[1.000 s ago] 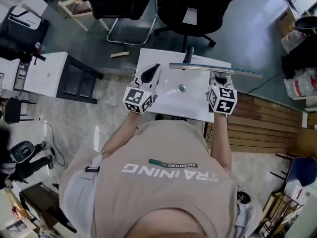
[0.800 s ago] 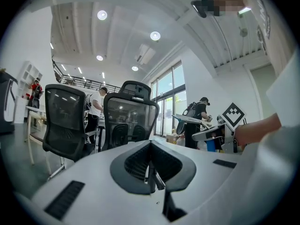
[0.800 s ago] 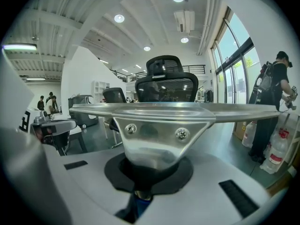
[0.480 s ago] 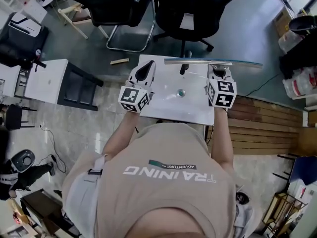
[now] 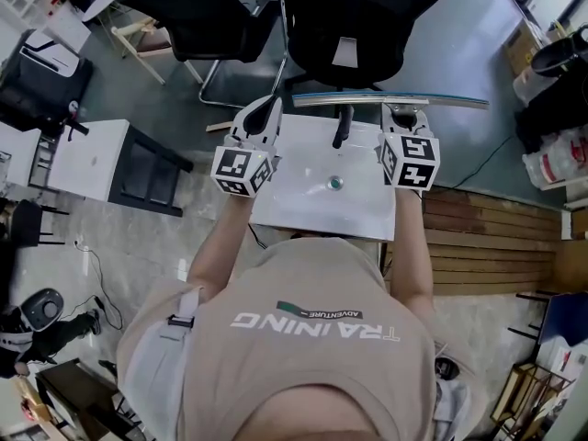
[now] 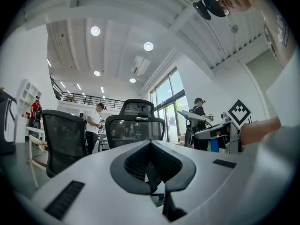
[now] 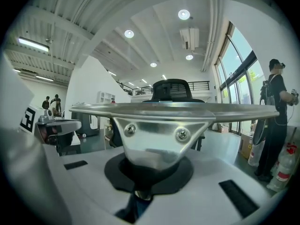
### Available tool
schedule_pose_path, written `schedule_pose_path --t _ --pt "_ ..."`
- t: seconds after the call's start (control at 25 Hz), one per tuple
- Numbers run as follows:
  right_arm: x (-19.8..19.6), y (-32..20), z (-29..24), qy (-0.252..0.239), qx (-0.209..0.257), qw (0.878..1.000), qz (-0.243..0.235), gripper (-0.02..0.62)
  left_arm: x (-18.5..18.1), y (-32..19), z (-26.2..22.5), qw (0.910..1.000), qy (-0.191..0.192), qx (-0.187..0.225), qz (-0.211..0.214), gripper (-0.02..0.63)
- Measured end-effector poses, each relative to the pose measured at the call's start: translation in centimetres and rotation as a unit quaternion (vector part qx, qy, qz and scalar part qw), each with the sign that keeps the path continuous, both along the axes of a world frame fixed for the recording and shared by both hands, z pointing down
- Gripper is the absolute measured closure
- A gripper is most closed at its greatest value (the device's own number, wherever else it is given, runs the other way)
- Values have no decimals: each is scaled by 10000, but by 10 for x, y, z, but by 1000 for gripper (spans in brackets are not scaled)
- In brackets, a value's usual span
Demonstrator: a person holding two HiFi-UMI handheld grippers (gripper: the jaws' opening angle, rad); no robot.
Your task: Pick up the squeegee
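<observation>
The squeegee (image 5: 390,100) is a long metal blade held level above the far edge of the white table (image 5: 303,200). My right gripper (image 5: 405,119) is shut on its metal neck. In the right gripper view the blade (image 7: 159,109) spans the picture, and its screwed bracket runs down between the jaws of that gripper (image 7: 149,170). My left gripper (image 5: 265,110) hangs to the left of the blade's end, apart from it. In the left gripper view its jaws (image 6: 150,146) meet at the tip with nothing between them.
A small round greenish thing (image 5: 335,184) lies on the table. Two black office chairs (image 5: 354,16) (image 5: 197,12) stand just beyond the table. A white cabinet (image 5: 87,150) is at the left, wooden slats (image 5: 487,237) at the right. People stand in the distance (image 6: 96,125) (image 7: 276,111).
Both grippers have risen and moved toward the table's far edge. The squeegee has come up with the right gripper and now hangs over that edge.
</observation>
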State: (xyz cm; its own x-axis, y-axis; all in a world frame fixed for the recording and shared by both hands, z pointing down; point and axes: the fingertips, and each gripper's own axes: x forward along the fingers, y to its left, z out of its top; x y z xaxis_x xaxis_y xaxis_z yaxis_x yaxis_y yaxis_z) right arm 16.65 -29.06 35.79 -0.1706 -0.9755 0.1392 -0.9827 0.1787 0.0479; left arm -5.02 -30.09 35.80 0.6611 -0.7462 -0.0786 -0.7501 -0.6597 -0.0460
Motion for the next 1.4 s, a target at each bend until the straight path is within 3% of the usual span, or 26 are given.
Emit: schedule_pose_path --t 0.2,0.8,1.4 --pt "1 -1 -22 -69 174 9998 54 557 -2 -5 -24 9999 121 -14 56 594" --pt "-3 -2 -88 -158 792 9967 45 557 25 -8 -82 9979 -79 576 288 594" --pt "-15 7 -157 -33 1226 9924 37 557 34 -8 -141 9941 164 998 380 594"
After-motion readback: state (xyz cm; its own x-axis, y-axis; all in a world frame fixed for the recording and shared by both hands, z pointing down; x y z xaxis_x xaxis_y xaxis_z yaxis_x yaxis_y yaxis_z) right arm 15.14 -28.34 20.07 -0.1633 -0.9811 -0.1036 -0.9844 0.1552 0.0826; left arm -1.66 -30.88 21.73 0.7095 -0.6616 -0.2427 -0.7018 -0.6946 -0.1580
